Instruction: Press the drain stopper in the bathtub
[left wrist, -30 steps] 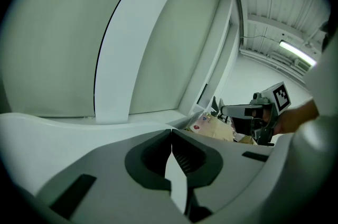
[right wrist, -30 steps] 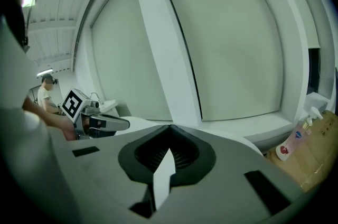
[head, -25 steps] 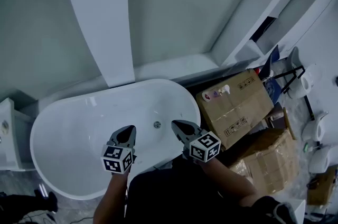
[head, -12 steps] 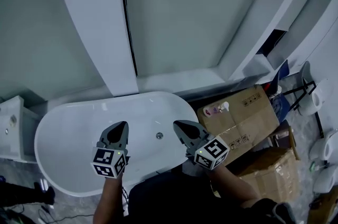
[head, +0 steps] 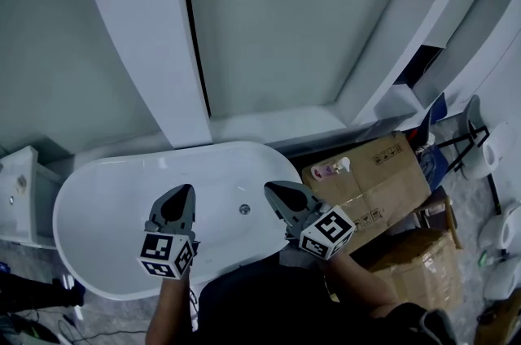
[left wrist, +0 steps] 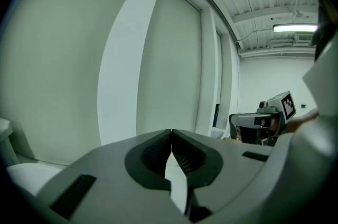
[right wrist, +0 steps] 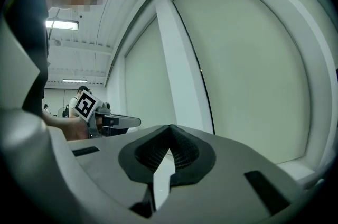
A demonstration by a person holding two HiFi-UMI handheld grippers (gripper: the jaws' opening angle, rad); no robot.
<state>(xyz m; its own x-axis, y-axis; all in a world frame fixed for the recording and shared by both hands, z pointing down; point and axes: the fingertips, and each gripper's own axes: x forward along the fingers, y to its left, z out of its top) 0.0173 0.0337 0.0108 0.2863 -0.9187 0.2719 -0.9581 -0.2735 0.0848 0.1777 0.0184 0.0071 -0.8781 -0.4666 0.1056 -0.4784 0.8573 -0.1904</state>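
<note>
Bathtub (head: pixel 106 205): white, oval.
Drain stopper (head: pixel 244 209): small disc on the tub floor, between the two grippers and apart from both.
Left gripper (head: pixel 181 195), right gripper (head: pixel 277 193): jaws closed tip to tip, nothing between them.
Risk: a tip lowered off-centre may skid off the small stopper onto the slick tub floor.
Unclear: whether the stopper is raised or pressed down; too small to tell.
</note>
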